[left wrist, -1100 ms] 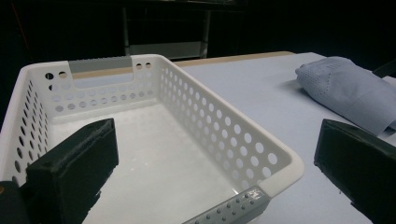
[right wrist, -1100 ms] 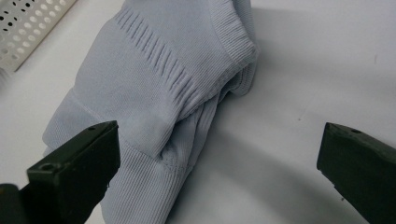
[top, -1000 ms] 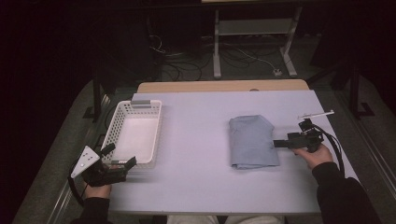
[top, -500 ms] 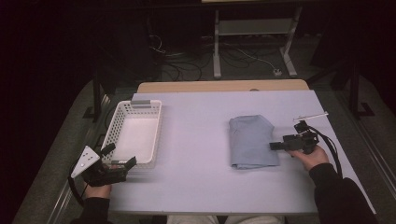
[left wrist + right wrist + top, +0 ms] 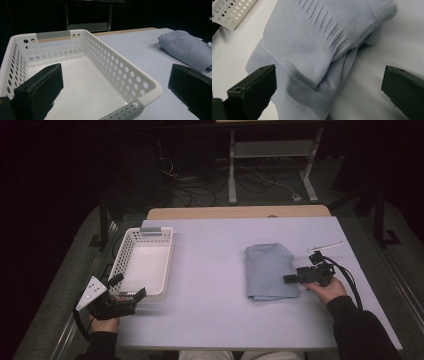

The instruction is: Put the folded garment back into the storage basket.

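Observation:
A folded light-blue knitted garment (image 5: 267, 271) lies on the white table (image 5: 215, 320), right of centre. My right gripper (image 5: 290, 279) is open at the garment's right edge, its jaws low and spread beside the ribbed folds (image 5: 317, 57). A white perforated basket (image 5: 143, 263) stands empty at the table's left. My left gripper (image 5: 127, 287) is open at the basket's near end, one jaw over the basket floor (image 5: 82, 87) and the other outside its right wall. The garment (image 5: 185, 48) lies far off in the left gripper view.
A thin white strip (image 5: 326, 246) lies on the table behind my right hand. A wooden tabletop edge (image 5: 240, 212) runs along the far side. A metal stand (image 5: 270, 165) and cables are on the dark floor beyond.
My right gripper has slid left, closer onto the garment's right edge. The left gripper and basket have stayed put.

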Motion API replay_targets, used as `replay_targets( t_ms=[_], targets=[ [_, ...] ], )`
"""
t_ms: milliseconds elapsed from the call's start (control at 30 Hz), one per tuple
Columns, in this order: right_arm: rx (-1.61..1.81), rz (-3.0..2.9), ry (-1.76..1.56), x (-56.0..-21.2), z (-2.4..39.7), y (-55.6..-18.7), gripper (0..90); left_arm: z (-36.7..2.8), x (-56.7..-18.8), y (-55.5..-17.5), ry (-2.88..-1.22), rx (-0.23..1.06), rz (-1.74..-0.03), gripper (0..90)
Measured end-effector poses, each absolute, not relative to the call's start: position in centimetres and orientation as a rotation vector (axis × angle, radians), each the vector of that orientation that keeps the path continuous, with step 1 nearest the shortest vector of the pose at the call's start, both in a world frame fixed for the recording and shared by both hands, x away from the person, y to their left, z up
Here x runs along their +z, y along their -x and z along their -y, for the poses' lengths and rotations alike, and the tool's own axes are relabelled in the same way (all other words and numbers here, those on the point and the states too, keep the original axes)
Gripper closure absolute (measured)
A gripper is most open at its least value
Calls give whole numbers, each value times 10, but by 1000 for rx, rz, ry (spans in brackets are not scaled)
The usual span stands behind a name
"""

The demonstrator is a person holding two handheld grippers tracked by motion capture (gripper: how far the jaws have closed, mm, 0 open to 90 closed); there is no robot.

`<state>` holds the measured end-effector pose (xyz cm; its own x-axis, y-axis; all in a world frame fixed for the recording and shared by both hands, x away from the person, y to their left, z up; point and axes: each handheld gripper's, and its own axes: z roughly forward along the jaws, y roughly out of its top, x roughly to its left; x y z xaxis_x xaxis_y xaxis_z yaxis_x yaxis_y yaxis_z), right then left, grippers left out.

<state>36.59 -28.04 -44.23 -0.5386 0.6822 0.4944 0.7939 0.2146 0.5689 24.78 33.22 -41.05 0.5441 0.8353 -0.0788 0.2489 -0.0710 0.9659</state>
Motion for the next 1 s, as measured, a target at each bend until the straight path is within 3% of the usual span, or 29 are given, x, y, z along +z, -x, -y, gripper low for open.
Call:
replay_targets(
  t_ms=[700, 1000],
  targets=[
    [-1290, 2224, 1456, -448, 276, -371, 131, -332, -411, -248, -1611, 626, -939, 0],
    [-1292, 2203, 1430, -452, 269, -374, 146, -332, -411, -248, -1610, 626, -937, 0]
  ],
)
